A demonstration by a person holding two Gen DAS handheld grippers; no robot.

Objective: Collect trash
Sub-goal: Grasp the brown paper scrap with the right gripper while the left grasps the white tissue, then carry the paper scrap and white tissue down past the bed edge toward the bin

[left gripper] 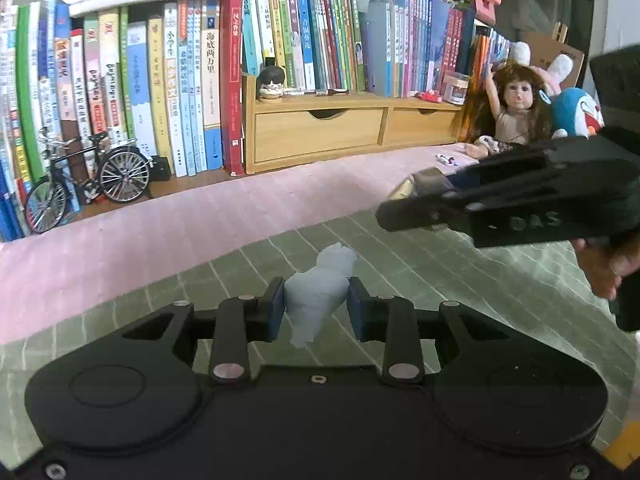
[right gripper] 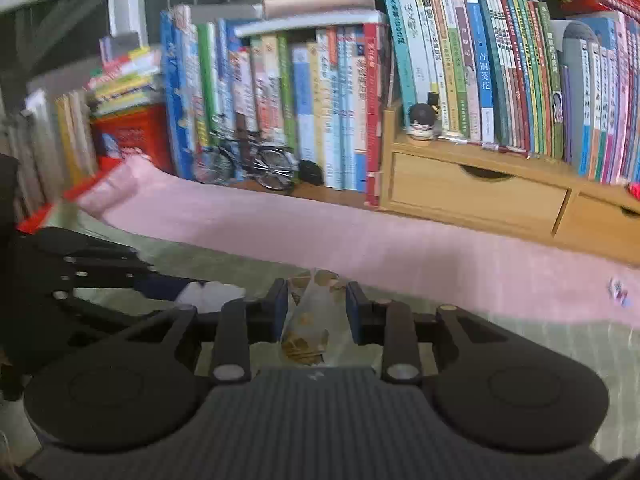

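Left tongs [left gripper: 316, 304] clamped a crumpled tissue [left gripper: 318, 286]; right tongs [right gripper: 316, 304] clamped a wrapper [right gripper: 310, 320] (printed, translucent).

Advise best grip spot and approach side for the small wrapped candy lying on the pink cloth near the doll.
Judgement only: the candy is small, lying flat on the pink cloth by the doll. Pinch across its narrow middle from above, coming from the open front, since the doll and wooden drawer unit crowd the back. Both grippers are already full.
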